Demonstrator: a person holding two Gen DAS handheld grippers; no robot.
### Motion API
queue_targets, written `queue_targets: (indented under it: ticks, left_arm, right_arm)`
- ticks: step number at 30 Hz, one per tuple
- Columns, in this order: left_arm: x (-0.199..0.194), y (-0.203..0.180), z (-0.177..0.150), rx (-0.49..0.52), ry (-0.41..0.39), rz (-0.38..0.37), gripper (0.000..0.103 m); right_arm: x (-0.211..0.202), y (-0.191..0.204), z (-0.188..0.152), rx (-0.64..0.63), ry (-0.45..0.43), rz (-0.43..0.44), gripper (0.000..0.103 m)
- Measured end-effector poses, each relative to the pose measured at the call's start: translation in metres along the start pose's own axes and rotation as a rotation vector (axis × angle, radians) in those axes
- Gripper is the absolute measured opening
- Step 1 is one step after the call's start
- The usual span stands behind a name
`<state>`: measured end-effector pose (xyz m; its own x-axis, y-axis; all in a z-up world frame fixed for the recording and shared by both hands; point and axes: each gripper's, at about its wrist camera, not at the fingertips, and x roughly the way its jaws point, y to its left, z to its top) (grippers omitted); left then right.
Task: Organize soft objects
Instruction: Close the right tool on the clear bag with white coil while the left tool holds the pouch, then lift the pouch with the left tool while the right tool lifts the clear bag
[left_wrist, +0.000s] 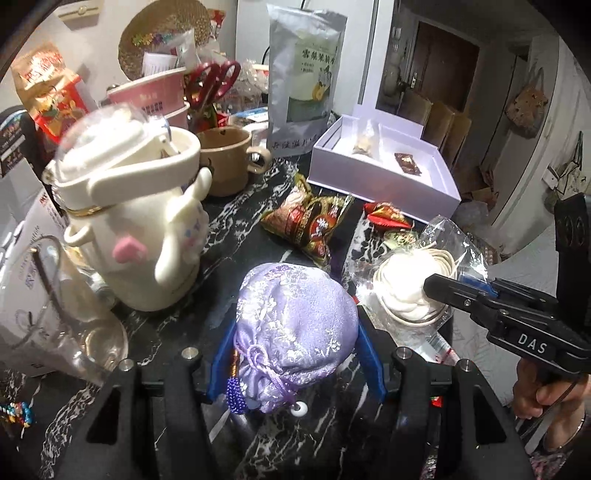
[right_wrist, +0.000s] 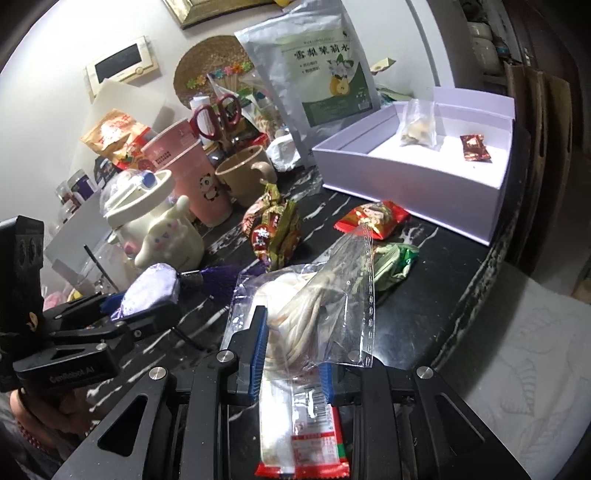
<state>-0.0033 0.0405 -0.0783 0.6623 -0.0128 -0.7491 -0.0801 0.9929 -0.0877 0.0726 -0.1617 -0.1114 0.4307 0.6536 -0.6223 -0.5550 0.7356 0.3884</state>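
A lilac brocade drawstring pouch (left_wrist: 295, 306) sits between the blue pads of my left gripper (left_wrist: 295, 334), which is shut on it just above the black marble table (left_wrist: 236, 236). The right wrist view shows the same pouch (right_wrist: 151, 288) in the left gripper (right_wrist: 147, 300). My right gripper (right_wrist: 295, 347) is shut on a clear plastic bag of coiled white cord (right_wrist: 314, 306), lifted slightly. In the left wrist view that bag (left_wrist: 406, 288) hangs beside the pouch, with the right gripper (left_wrist: 436, 291) on it. An open white box (right_wrist: 406, 184) holding two small packets stands beyond.
Snack packets lie mid-table: a brown-gold one (left_wrist: 310, 225), a red one (right_wrist: 373, 218), a green one (right_wrist: 395, 262). A cream character jug (left_wrist: 147, 229), a glass cup (left_wrist: 66, 314), tan mug (left_wrist: 225, 162), pink cups, red scissors (left_wrist: 214, 81) and a silver pouch (left_wrist: 303, 77) crowd the left and back.
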Motion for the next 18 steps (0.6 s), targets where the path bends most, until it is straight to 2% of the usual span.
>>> queue_targets:
  ticks: [11, 18]
  left_arm:
    - [-0.03, -0.023, 0.01, 0.039, -0.082, -0.022, 0.058]
    - [-0.027, -0.05, 0.013, 0.077, -0.09, -0.074, 0.058]
  right_arm:
    - [-0.03, -0.003, -0.002, 0.006, -0.052, 0.01, 0.024]
    - [-0.056, -0.013, -0.008, 0.026, -0.079, -0.024, 0.024]
